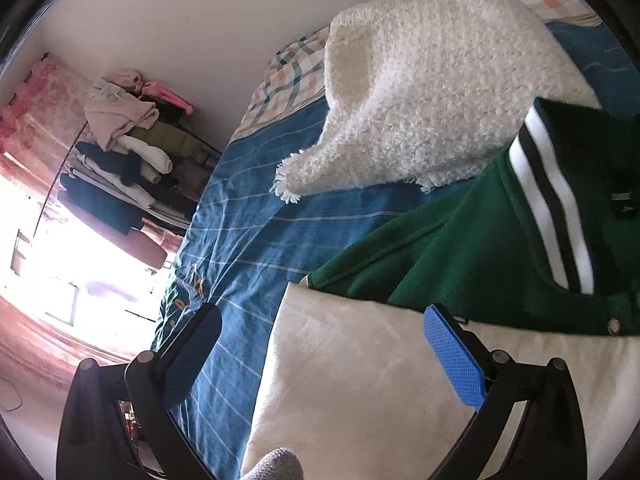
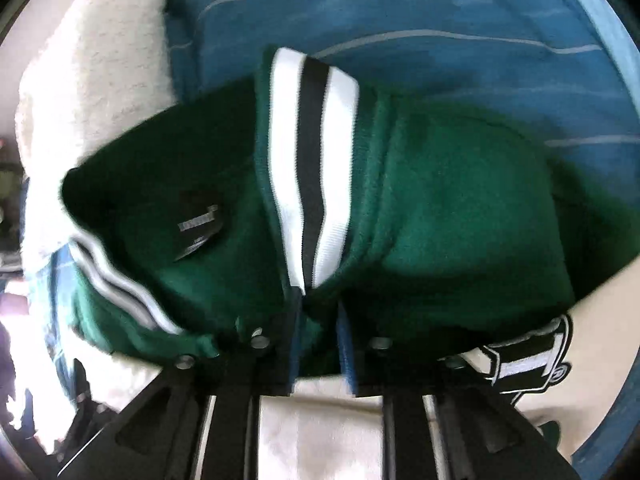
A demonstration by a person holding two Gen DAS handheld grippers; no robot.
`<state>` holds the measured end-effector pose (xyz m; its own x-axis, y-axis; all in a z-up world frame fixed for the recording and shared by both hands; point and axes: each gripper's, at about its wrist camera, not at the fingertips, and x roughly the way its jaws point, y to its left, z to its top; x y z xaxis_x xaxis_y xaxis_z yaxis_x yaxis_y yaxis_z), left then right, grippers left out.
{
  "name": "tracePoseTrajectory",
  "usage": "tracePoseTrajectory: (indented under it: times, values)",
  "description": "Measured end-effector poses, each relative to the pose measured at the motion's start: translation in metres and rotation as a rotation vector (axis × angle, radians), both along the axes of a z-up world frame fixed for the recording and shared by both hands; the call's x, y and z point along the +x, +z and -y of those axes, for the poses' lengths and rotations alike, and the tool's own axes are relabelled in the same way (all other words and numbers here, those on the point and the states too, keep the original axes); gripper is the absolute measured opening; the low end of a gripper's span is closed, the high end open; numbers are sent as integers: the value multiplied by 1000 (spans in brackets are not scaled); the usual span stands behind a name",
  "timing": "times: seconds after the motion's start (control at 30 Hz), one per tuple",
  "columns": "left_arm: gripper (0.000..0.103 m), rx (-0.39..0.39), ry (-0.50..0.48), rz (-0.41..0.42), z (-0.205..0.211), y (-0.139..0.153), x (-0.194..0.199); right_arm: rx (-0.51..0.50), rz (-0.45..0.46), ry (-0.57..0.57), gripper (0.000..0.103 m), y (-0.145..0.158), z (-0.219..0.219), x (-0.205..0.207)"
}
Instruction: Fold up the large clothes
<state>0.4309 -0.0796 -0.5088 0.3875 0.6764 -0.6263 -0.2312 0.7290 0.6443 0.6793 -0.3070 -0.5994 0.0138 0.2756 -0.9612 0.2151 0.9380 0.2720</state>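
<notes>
On the bed: a green varsity jacket (image 2: 440, 208) is lying across a blue striped bedsheet (image 1: 248, 216), its body bunching into soft folds.
Jacket collar: a ribbed band (image 2: 312, 176) in white with a black stripe is running down the middle of the right wrist view; a second striped band is showing at lower left, blurred.
Jacket sleeve: a cream, leather-like sleeve (image 1: 360, 380) is spreading under the left gripper, meeting the green body along a seam.
Jacket details: a dark label (image 2: 198, 224) is sitting inside the neck; metal snaps are dotting the front edge; a black-and-white patch (image 2: 528, 360) is peeking out at lower right.
Left gripper (image 1: 320, 344): its jaws are standing well apart above the cream sleeve, blue pad (image 1: 454, 356) facing inward, nothing between them.
Right gripper (image 2: 318, 344): its jaws are standing close together, pinching the green front edge just below the collar band.
Beside the jacket: a white fluffy garment (image 1: 432, 88) is lying further up the bed, touching the jacket's shoulder, near a checked pillow (image 1: 288, 80).
Background: a rack piled with clothes (image 1: 124, 152) is standing against the wall.
</notes>
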Motion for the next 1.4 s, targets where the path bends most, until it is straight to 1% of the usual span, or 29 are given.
tracePoseTrajectory:
  times: [0.03, 0.07, 0.1, 0.13, 0.2, 0.3, 0.37, 0.4, 0.43, 0.47, 0.5, 0.53, 0.57, 0.6, 0.67, 0.7, 0.73, 0.8, 0.83, 0.9, 0.93, 1.0, 1.1, 1.2, 1.23, 1.27, 1.3, 1.37, 1.4]
  values:
    - [103, -15, -1, 3, 0, 5, -7, 73, -1, 23, 30, 8, 6, -3]
    - [103, -38, -2, 5, -1, 12, -17, 134, 4, 47, 40, 22, 15, -11]
    - [103, -69, -3, 3, -1, 20, -32, 140, 12, 60, 54, 38, 26, -22]
    - [103, -96, -5, -6, -1, 25, -47, 151, 24, 68, 59, 51, 36, -34]
    - [103, -145, -18, -40, 2, 34, -85, 191, 42, 71, 62, 79, 62, -75]
    - [103, -190, -47, -126, 10, 32, -151, 138, -4, 48, 62, 94, 107, -155]
    - [103, -210, -66, -204, 19, 18, -196, 73, -119, 22, 62, 83, 134, -227]
    - [103, -222, -75, -241, 24, 8, -212, 64, -157, 12, 62, 76, 135, -259]
    - [103, -235, -80, -282, 28, -3, -227, 61, -232, -16, 62, 61, 145, -302]
    - [103, -258, -80, -335, 33, -19, -246, 62, -270, -28, 62, 54, 155, -321]
    - [103, -271, -84, -358, 36, -28, -257, 61, -332, -56, 61, 40, 161, -352]
    - [103, -276, -94, -376, 41, -39, -270, 72, -380, -78, 58, 25, 164, -381]
    - [103, -273, -110, -391, 47, -48, -281, 81, -399, -83, 33, 14, 163, -402]
    - [103, -265, -123, -396, 51, -56, -287, 44, -422, -77, 15, 3, 162, -424]
    - [103, -232, -145, -390, 57, -72, -300, -62, -443, -69, 7, -17, 168, -457]
    - [103, -219, -160, -377, 59, -75, -303, -69, -438, -113, 7, -23, 176, -468]
    - [103, -213, -172, -368, 60, -76, -303, -60, -443, -134, 7, -22, 179, -469]
    - [103, -237, -176, -365, 57, -76, -301, -52, -448, -162, 13, -10, 181, -459]
    - [103, -256, -171, -365, 53, -75, -298, -39, -418, -174, 14, -1, 182, -452]
    - [103, -314, -154, -358, 46, -75, -296, -13, -322, -211, 30, 21, 190, -432]
    - [103, -349, -138, -352, 40, -75, -296, -18, -261, -227, 32, 32, 197, -417]
    - [103, -435, -94, -336, 27, -76, -295, -27, -183, -238, 33, 40, 207, -395]
    - [103, -502, -80, -328, 16, -78, -293, -15, -113, -281, 33, 32, 224, -357]
    - [103, -521, -80, -322, 13, -80, -292, -19, -101, -262, 32, 9, 227, -329]
    - [103, -520, -79, -321, 13, -80, -292, -15, -125, -247, 28, -9, 224, -322]
    - [103, -517, -77, -324, 13, -79, -291, 7, -134, -237, 14, -19, 221, -316]
    - [103, -513, -73, -332, 14, -78, -290, -23, -141, -197, 9, -28, 217, -313]
    - [103, -488, -44, -347, 10, -71, -286, -73, -131, -188, 8, -26, 216, -310]
    - [103, -470, -15, -339, -1, -64, -285, -87, -141, -212, 8, -24, 219, -309]
